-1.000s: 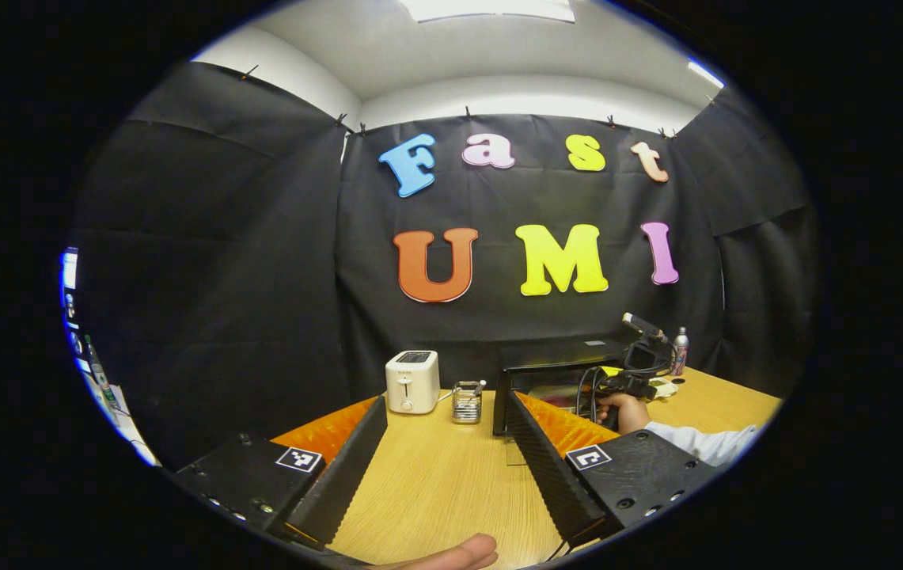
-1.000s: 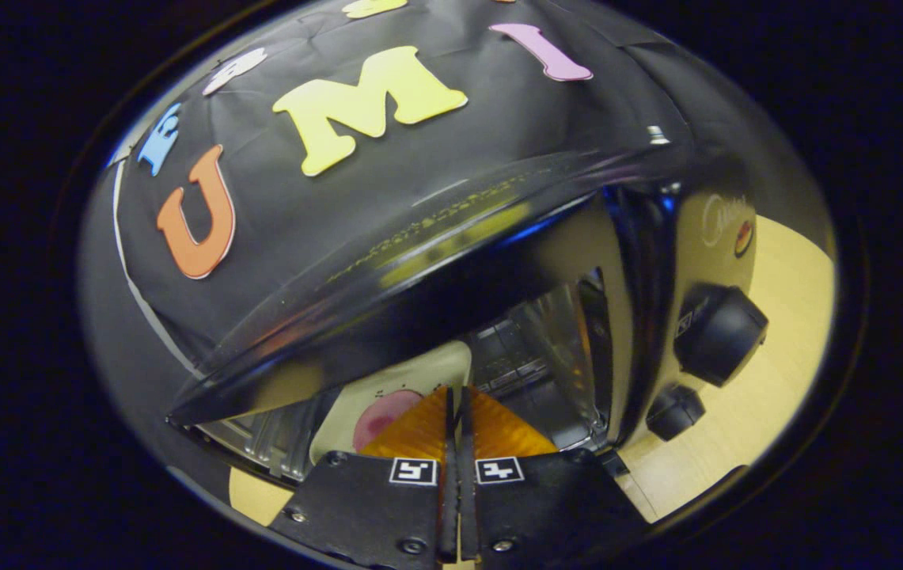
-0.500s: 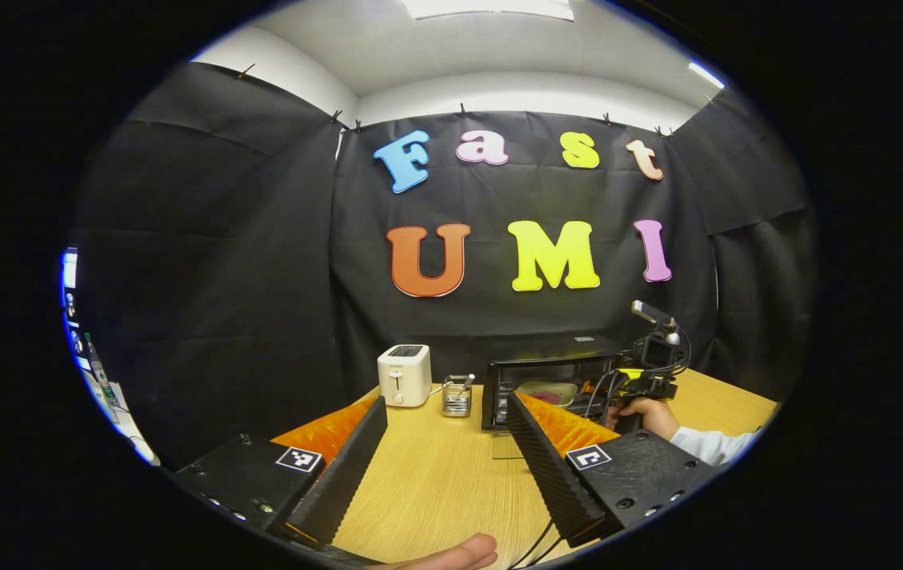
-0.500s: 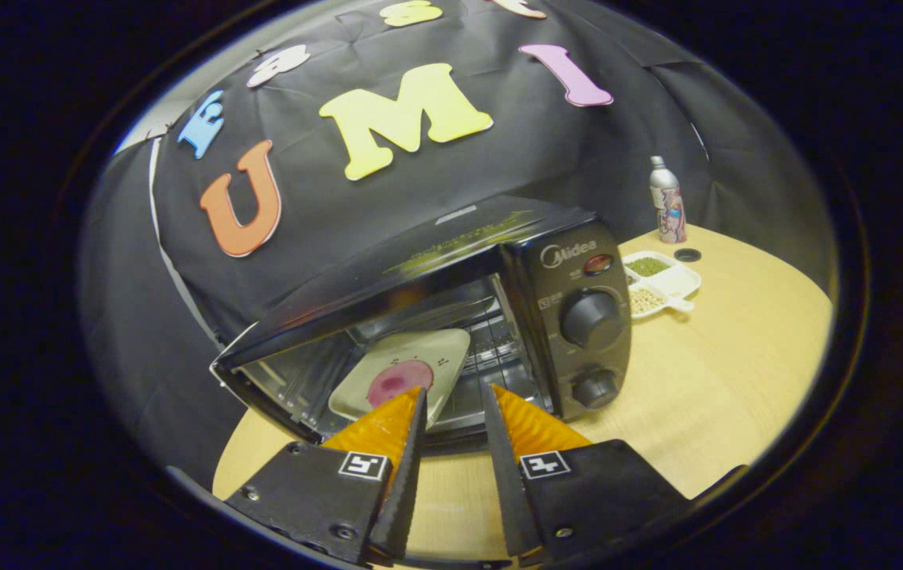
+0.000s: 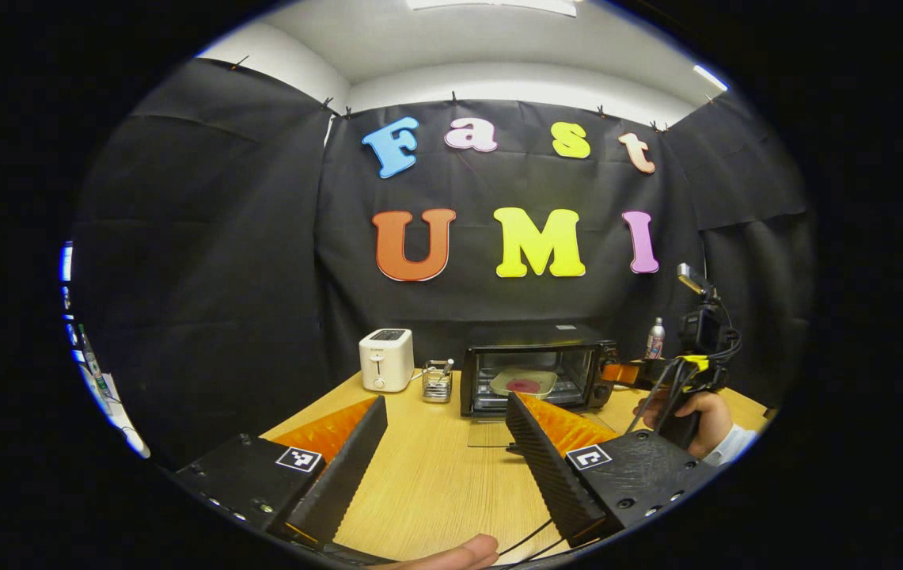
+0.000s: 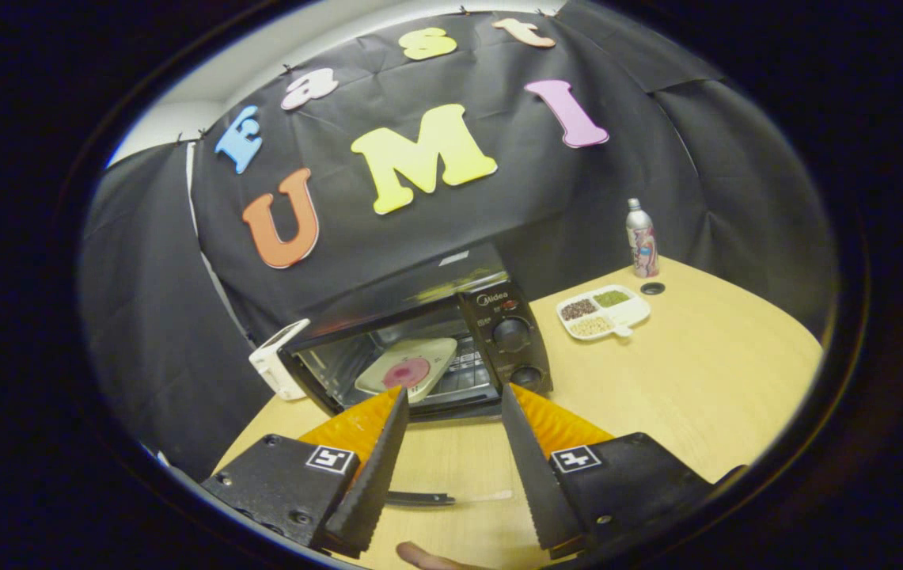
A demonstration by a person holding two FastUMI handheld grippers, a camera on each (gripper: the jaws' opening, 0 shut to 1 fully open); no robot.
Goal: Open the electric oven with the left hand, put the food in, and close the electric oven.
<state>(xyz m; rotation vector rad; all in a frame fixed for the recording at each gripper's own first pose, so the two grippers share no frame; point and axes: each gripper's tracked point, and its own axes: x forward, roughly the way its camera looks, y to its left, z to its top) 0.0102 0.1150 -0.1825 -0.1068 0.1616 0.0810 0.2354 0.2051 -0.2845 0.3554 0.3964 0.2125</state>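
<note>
The plate of food (image 6: 410,372) lies inside the open oven (image 6: 498,336), just beyond the right gripper (image 6: 451,412), whose fingers are spread wide and empty.

The right gripper (image 6: 451,443) let go of the plate (image 6: 407,374), opened and withdrew.

The left tongs (image 5: 445,416) are held level and low, with the fingers spread wide and nothing gripped between them. The right tongs (image 6: 451,404) are likewise parted and empty; in the left gripper view they (image 5: 617,372) are gripped by a hand (image 5: 692,419) with a light sleeve.
</note>
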